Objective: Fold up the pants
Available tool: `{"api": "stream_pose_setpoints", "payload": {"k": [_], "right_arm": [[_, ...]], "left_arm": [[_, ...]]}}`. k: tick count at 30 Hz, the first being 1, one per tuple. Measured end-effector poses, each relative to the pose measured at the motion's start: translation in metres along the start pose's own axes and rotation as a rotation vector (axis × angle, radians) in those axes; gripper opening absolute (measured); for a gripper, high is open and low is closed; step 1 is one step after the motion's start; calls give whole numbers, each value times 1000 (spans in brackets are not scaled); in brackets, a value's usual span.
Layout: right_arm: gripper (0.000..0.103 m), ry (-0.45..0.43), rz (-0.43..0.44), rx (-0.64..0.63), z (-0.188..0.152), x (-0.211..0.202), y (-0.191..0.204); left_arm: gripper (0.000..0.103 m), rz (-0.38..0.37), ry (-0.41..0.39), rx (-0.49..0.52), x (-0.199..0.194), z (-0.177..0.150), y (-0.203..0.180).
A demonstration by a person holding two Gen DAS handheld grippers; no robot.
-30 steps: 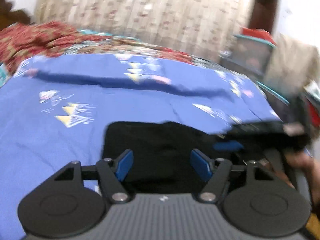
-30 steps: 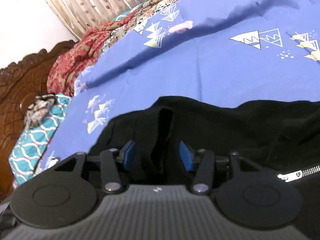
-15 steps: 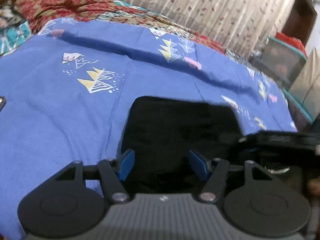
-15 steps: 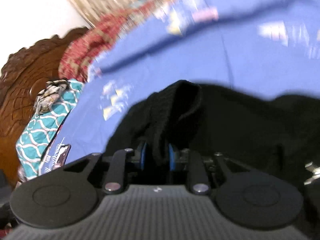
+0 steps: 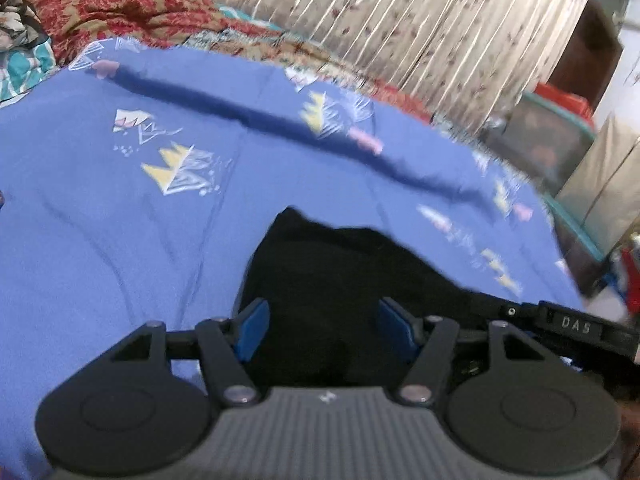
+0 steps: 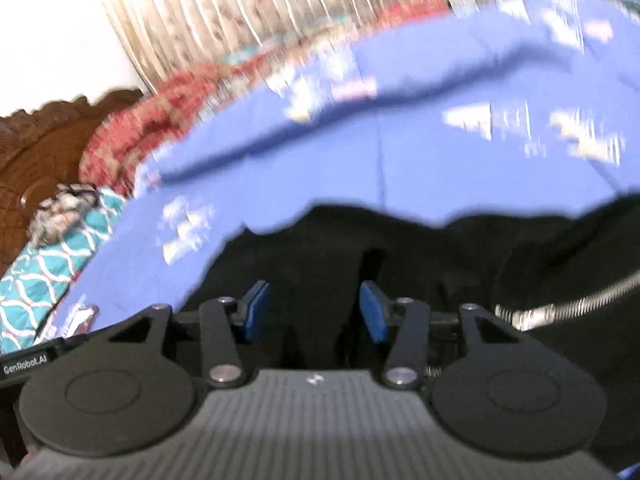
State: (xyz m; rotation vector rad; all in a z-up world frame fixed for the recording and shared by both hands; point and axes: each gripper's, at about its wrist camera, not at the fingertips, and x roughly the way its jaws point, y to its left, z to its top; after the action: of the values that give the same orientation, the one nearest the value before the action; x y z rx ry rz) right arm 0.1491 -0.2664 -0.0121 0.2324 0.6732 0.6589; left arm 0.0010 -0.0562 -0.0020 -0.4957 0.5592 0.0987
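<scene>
1. Two grippers are hovering low over the black pants (image 5: 332, 280), which are lying bunched on a blue bedsheet (image 5: 120, 240) printed with small crowns and clouds.
2. Working on the near edge of the cloth, the left gripper (image 5: 322, 326) is standing about half open, its blue pads (image 5: 252, 328) apart with dark fabric lying between them but not being pinched.
3. Beside it, the right gripper (image 6: 314, 310) is standing roughly half open too; its jaws have just been opening, and a raised ridge of the pants (image 6: 360, 272) is sitting loose between the pads (image 6: 256, 312), no longer being squeezed.
4. A metal zipper (image 6: 560, 304) is running along the pants to the right of that gripper.
5. Further out, a red patterned blanket (image 5: 112, 12) is lying crumpled at the far edge of the sheet, and a teal patterned cloth (image 6: 44, 280) is resting by the carved wooden headboard (image 6: 40, 152).
6. Beyond the bed, a pleated floral curtain (image 5: 400, 20) is hanging, and a translucent storage bin (image 5: 548, 140) with a teal rim is standing beside it; its contents are too blurred to tell.
</scene>
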Motion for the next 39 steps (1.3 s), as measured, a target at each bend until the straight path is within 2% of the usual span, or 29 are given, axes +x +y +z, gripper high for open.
{"api": "stream_pose_setpoints", "payload": {"k": [2, 4, 5, 6, 8, 10, 12, 15, 16, 17, 19, 21, 23, 25, 28, 32, 34, 35, 36, 37, 39], "right_arm": [[53, -4, 57, -47, -1, -2, 8], [49, 40, 116, -92, -6, 3, 18], [46, 69, 146, -106, -10, 6, 21], [38, 99, 167, -112, -14, 11, 23], [28, 173, 205, -114, -22, 17, 24], [26, 220, 233, -117, -27, 24, 24], [26, 239, 226, -140, -30, 18, 24], [17, 324, 131, -148, -38, 38, 16], [12, 345, 122, -105, -42, 46, 6], [12, 343, 130, -54, -42, 47, -1], [14, 351, 143, -17, -35, 44, -4], [19, 326, 159, -27, -27, 29, -5], [24, 266, 164, -26, -21, 6, -16], [34, 191, 129, 1, -14, -18, -37], [36, 89, 21, 95, -5, -56, -81], [36, -43, -122, 206, 0, -104, -134], [36, -79, -192, 227, -4, -122, -152], [39, -91, -231, 241, -7, -129, -161], [46, -103, -260, 260, -9, -136, -171], [56, -111, -279, 285, -13, -138, -174], [58, -107, -275, 359, -24, -142, -191]], "left_arm": [[55, -31, -7, 12, -3, 0, -4], [51, -54, 4, 30, -1, -4, -5], [45, -61, 14, 36, 0, -6, -5], [40, -67, 25, 34, 0, -9, -4], [35, -83, 45, 18, 0, -14, 1], [25, -99, 58, 6, -4, -20, 8], [23, -102, 70, -6, -5, -24, 13], [22, -22, 134, 9, 14, -32, 19], [15, 23, 171, 31, 27, -38, 20], [13, 59, 187, 42, 36, -43, 20], [13, 74, 168, 58, 36, -44, 13], [15, 60, 165, 72, 31, -40, 6], [16, 14, 154, 43, 21, -33, 5], [16, -33, 133, 10, 13, -26, 3], [16, -109, 106, 0, 11, -13, -10], [16, -164, 108, 96, 32, 0, -50], [17, -181, 127, 145, 51, 3, -70], [17, -180, 145, 160, 62, 3, -77], [18, -165, 179, 176, 77, 1, -83], [20, -117, 238, 204, 97, -5, -88], [20, -9, 340, 246, 130, -20, -91]]}}
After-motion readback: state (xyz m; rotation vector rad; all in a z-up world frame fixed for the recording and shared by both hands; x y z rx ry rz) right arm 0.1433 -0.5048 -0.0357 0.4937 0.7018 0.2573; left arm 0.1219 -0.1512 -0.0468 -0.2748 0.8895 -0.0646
